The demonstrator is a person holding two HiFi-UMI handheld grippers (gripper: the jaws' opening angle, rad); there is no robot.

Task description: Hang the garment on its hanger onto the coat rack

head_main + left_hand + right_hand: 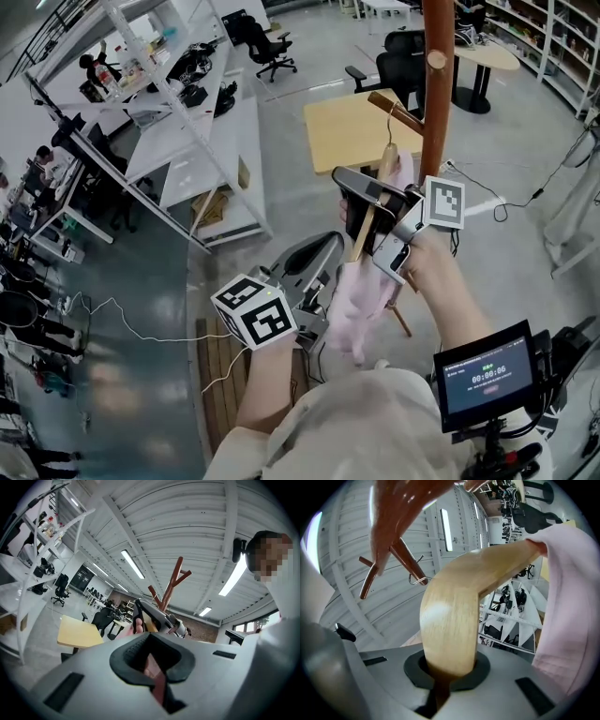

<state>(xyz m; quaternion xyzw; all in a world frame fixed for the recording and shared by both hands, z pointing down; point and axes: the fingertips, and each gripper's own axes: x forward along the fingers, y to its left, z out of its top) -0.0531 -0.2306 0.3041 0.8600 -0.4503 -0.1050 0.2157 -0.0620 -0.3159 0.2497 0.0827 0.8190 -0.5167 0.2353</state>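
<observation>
My right gripper is shut on one arm of a wooden hanger and holds it up beside the brown coat rack pole. A pink garment hangs from the hanger. The hanger's metal hook is close to the rack's pegs, but I cannot tell if it touches one. In the right gripper view the hanger fills the jaws and the garment drapes at the right. My left gripper is lower, against the garment, shut on a strip of pink cloth. The coat rack rises ahead of it.
A yellow table and black office chairs stand behind the rack. White shelving runs along the left. A small screen sits at my lower right. Cables trail over the floor.
</observation>
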